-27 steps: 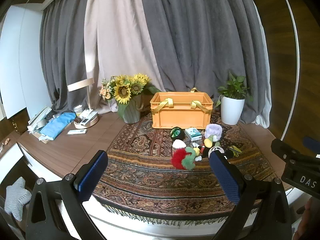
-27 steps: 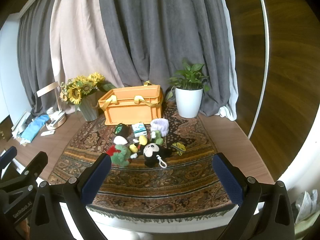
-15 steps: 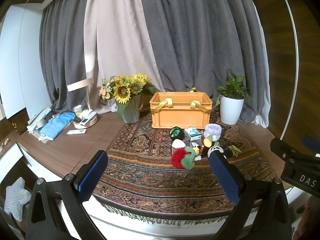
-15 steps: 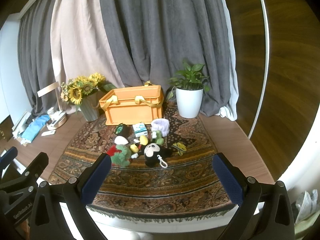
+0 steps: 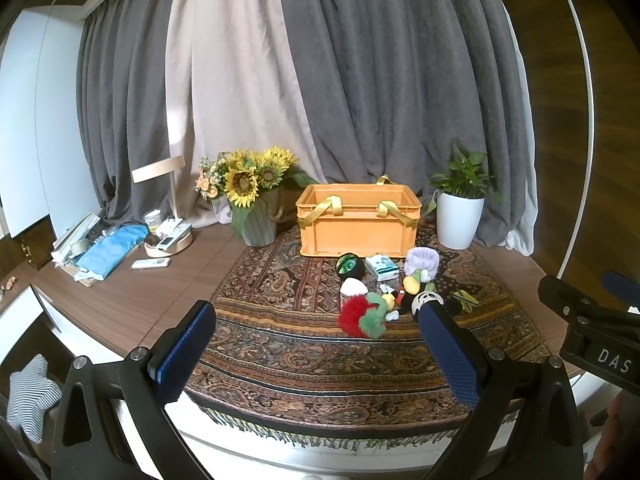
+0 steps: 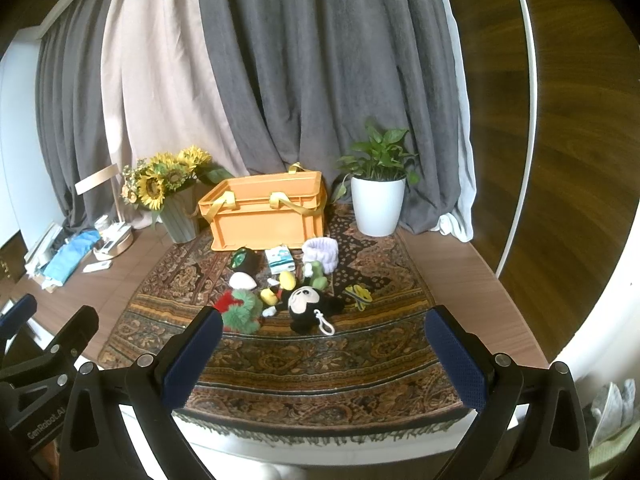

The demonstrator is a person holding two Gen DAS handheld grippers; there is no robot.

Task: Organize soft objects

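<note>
The interior of the orange plastic crate [image 5: 359,220] is not visible from either wrist view. In the left wrist view, the black-and-white mouse plush [image 5: 425,301] is partly covered by a blue gripper pad [image 5: 450,354]. Small white pieces [image 6: 273,282] among the toys cannot be identified. The striped cloth [image 5: 25,394] is cut off at the frame edge.

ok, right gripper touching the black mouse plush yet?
Apart. In the right wrist view the right gripper is open, with bare rug showing between its fingertips and the black mouse plush farther back.
</note>
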